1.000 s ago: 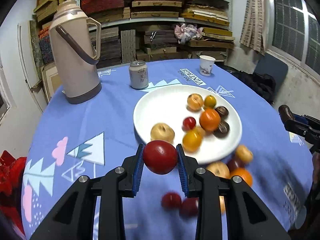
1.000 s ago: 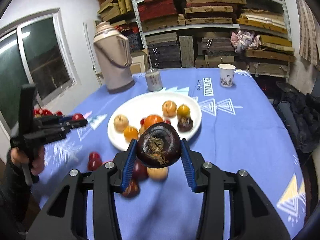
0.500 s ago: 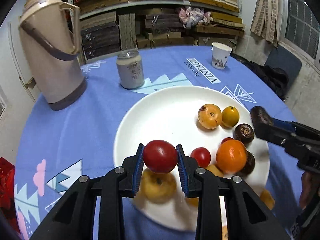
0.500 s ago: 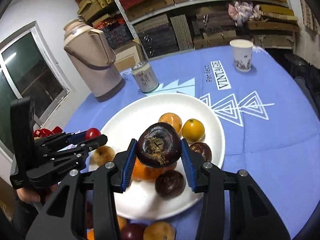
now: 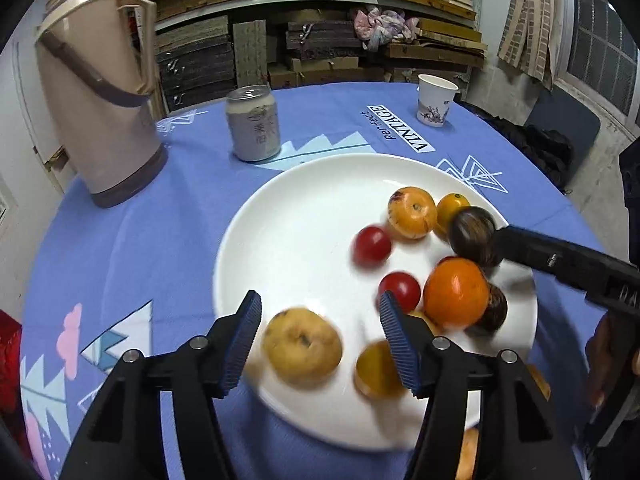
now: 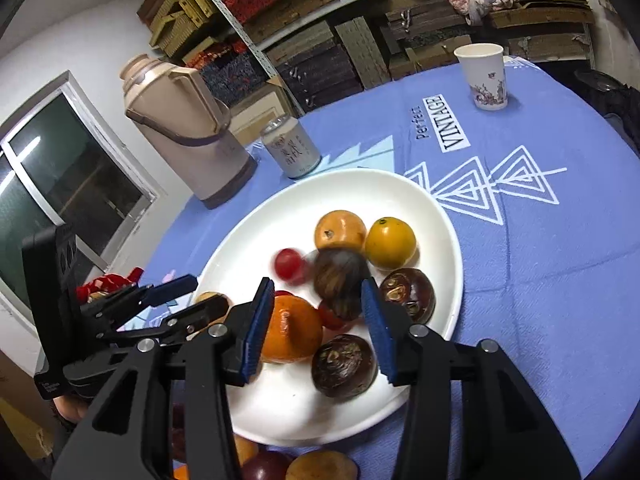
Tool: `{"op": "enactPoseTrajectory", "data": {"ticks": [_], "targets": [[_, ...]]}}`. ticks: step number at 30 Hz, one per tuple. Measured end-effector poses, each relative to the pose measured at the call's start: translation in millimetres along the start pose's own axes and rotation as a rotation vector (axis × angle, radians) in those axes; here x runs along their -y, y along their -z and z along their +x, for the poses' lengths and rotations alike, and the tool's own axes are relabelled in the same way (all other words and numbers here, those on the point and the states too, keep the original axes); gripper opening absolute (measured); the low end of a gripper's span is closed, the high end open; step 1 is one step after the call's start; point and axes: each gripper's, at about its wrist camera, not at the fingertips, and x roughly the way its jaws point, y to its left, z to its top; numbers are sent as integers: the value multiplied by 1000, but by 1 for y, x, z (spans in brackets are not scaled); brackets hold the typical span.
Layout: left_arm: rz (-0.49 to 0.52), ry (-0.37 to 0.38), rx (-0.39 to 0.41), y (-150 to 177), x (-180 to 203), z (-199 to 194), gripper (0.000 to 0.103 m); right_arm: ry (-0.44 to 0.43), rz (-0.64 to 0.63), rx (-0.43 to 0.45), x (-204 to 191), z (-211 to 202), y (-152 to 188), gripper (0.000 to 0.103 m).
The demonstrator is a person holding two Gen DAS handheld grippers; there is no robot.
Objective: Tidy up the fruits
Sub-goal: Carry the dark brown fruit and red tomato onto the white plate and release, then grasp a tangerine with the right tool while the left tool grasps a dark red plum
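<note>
A white plate (image 5: 304, 200) (image 6: 360, 188) on the blue tablecloth holds several fruits. My left gripper (image 5: 320, 340) is open over the plate's near left rim, above a yellow fruit (image 5: 302, 346). A blurred red fruit (image 5: 371, 245) (image 6: 289, 264) is on the plate beyond it. My right gripper (image 6: 318, 328) is open over the plate. A blurred dark fruit (image 6: 340, 276) (image 5: 472, 234) lies just beyond its open jaws, beside a large orange (image 6: 290, 330) (image 5: 456, 294).
A beige thermos (image 5: 96, 96) and a drink can (image 5: 253, 124) stand behind the plate, a paper cup (image 5: 436, 100) at the far right. More fruits (image 6: 316, 466) lie on the cloth before the plate. Shelves fill the background.
Both grippers opened. The left let go of the red fruit and the right let go of the dark fruit; both now lie blurred on the plate.
</note>
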Motion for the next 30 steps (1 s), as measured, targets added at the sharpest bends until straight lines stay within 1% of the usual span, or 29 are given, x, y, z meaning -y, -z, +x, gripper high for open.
{"op": "enactPoseTrajectory", "data": {"ticks": [1, 2, 4, 7, 9, 12, 14, 15, 17, 20, 22, 25, 28, 30], "targets": [[-5, -5, 2, 2, -2, -3, 67, -6, -1, 8, -1, -4, 1, 47], [-10, -9, 4, 6, -5, -8, 68, -10, -1, 17, -2, -8, 3, 52], [-15, -17, 9, 16, -12, -18, 69, -8, -2, 32, -3, -18, 8, 58], [-33, -30, 12, 32, -19, -30, 69, 20, -47, 45, -13, -32, 21, 59], [-32, -26, 3, 43, -20, -36, 69, 15, -73, 46, -21, -41, 31, 59], [-21, -30, 2, 58, -16, -45, 70, 28, -97, 54, -30, -53, 48, 70], [-13, -22, -2, 68, -13, -50, 73, 73, -131, 61, -38, -60, 65, 75], [-10, -22, -2, 73, -11, -52, 74, 90, -149, 56, -40, -61, 71, 77], [-12, -18, -8, 80, -8, -56, 74, 114, -180, 33, -46, -62, 87, 85], [-23, -6, -11, 90, -6, -61, 75, 132, -181, 21, -49, -68, 106, 88], [-34, -3, -13, 96, -5, -62, 77, 136, -177, 14, -49, -72, 113, 88], [-52, 6, -17, 104, -8, -63, 80, 180, -239, -21, -57, -73, 128, 88], [-77, 10, 1, 108, -14, -67, 81, 142, -283, -29, -71, -78, 139, 88], [-109, 21, 15, 112, -21, -69, 82, 140, -316, -19, -83, -81, 145, 86]]}}
